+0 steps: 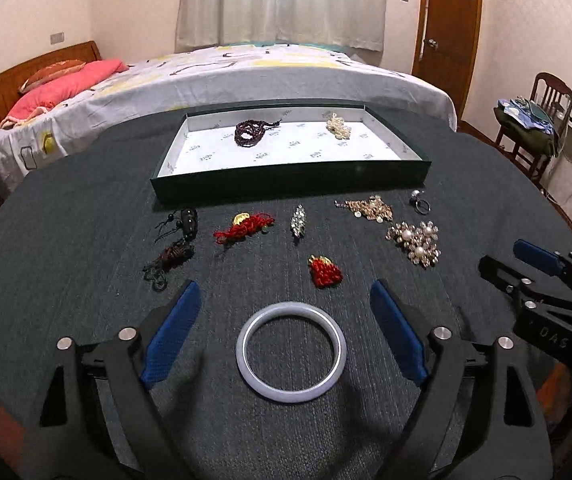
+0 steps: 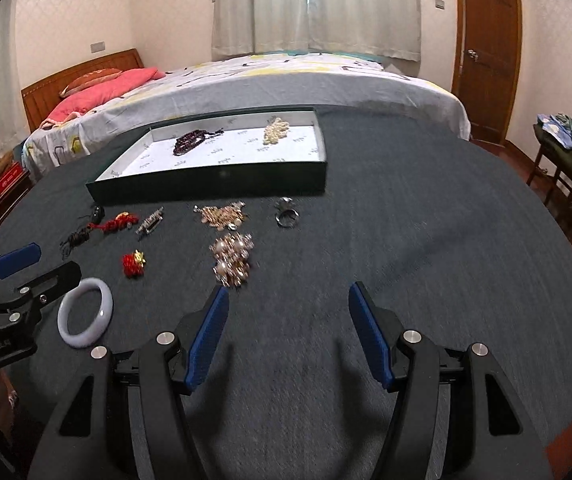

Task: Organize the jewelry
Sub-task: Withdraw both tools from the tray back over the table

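Landmark: shallow dark-green cardboard tray with white printed lining [image 1: 382, 174], at the far side of the dark grey cloth-covered table [image 1: 85, 320].
In tray: dark red bead strand [image 1: 247, 132]; cream pearl cluster [image 1: 338, 126].
Task's thing: pale lavender jade-like bangle [image 1: 290, 352], flat on the cloth well nearer than the tray.
Left gripper [image 1: 286, 336]: released, blue pads spread wide either side of the bangle, not touching it.
Right gripper [image 2: 288, 336]: unclenched, nothing between its pads; gold-and-pearl flower brooch [image 2: 231, 260] just beyond its left pad.
Step, judged: bangle pickup; pinch across one side of the ring, since it is smooth and may slip.
Edges: lift above the tray's near wall before crossing.
Open room: bare lining toward the tray's near corners; loose pieces lie between bangle and tray, so carry high.
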`<state>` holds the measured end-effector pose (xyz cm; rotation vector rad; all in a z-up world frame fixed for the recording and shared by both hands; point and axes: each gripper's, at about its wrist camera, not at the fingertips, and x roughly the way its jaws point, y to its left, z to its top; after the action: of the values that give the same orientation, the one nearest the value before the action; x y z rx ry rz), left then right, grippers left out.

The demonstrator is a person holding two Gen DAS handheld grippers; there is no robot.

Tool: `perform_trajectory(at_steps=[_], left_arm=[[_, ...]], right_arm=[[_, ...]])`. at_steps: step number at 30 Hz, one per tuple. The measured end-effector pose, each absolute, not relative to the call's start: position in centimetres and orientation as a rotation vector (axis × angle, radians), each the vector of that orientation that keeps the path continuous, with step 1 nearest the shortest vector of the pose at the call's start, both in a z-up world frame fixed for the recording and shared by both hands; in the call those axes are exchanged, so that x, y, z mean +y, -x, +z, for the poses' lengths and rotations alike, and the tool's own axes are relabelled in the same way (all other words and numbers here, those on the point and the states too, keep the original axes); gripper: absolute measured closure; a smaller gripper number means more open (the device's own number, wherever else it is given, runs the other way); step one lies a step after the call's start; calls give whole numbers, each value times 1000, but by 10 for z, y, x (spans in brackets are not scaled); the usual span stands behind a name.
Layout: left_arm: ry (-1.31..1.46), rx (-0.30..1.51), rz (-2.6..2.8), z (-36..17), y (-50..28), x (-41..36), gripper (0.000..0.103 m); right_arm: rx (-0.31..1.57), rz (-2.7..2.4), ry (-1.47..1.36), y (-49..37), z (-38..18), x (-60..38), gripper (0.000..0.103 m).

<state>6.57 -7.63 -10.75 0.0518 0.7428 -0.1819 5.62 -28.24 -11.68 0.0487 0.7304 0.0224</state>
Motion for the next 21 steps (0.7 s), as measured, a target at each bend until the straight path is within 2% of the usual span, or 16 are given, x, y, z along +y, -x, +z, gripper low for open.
perform_trajectory(at_steps=[3, 21], left_arm=[[-42, 735, -194, -112, -61, -78, 16], [-40, 802, -167, -147, -65, -79, 16]], right_arm=[[716, 8, -60, -47, -118, -287, 33], [673, 15, -52, -36, -123, -283, 33]])
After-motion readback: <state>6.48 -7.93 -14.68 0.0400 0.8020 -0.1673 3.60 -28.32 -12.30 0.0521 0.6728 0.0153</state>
